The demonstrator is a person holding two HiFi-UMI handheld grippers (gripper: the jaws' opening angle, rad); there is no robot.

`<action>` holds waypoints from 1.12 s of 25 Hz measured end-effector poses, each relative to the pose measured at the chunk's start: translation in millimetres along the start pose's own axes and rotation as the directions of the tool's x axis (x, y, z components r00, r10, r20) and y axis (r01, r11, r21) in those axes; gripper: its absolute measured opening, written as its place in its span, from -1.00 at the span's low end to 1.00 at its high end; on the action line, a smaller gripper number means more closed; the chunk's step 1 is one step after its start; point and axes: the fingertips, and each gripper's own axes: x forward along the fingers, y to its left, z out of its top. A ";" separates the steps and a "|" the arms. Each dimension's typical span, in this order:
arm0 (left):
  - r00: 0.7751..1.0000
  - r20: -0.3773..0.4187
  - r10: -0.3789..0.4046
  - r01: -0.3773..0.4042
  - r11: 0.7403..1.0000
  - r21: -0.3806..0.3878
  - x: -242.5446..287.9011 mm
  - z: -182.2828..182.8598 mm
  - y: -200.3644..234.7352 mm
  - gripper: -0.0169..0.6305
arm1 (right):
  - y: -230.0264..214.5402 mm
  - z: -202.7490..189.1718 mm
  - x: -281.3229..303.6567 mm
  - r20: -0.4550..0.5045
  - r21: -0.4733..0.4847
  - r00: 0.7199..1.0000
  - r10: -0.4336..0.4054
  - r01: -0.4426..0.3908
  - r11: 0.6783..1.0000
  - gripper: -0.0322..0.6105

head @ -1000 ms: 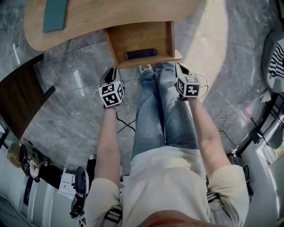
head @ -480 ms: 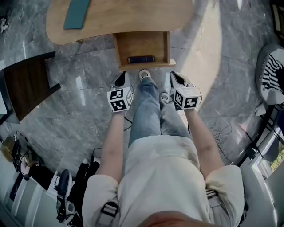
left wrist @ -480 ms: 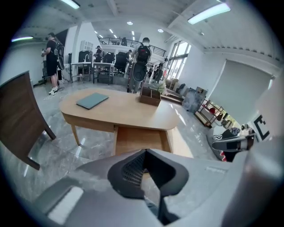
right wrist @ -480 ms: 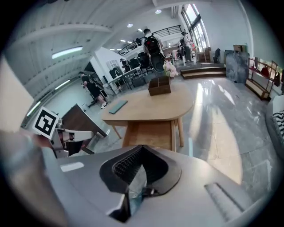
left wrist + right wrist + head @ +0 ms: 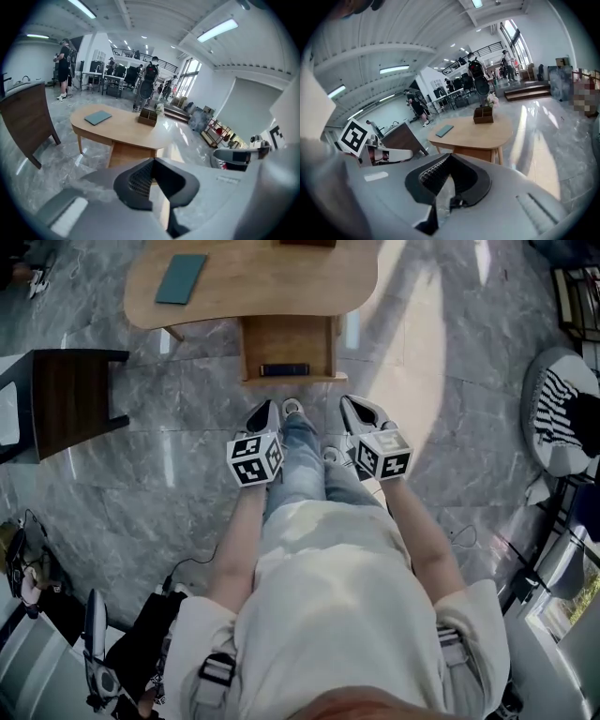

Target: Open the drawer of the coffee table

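The light wooden coffee table (image 5: 272, 287) stands at the top of the head view. Its drawer (image 5: 321, 345) is pulled out toward me, with a dark flat object (image 5: 284, 369) lying inside. My left gripper (image 5: 265, 411) and right gripper (image 5: 352, 407) hang side by side above the floor, short of the drawer front and apart from it. Both are shut with nothing between the fingers. In the left gripper view the table (image 5: 126, 131) lies beyond the closed left gripper (image 5: 153, 160). The right gripper view shows the table (image 5: 480, 133) past the closed right gripper (image 5: 449, 155).
A teal book (image 5: 181, 278) and a small wooden box (image 5: 147, 117) sit on the tabletop. A dark wooden stand (image 5: 70, 395) is on the left, a striped seat (image 5: 562, 413) on the right. My own legs (image 5: 305, 465) are between the grippers. People stand far back (image 5: 63, 68).
Both grippers have risen and drawn back from the drawer front as the head view climbed. The table now looks smaller and farther off. The drawer stays open.
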 end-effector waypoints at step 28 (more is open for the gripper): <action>0.966 0.240 -0.092 0.071 0.993 0.098 -162.8 -11.2 -127.2 -0.95 | 101.0 5.1 -161.5 0.198 -0.195 0.959 0.204 -0.165 0.967 -0.89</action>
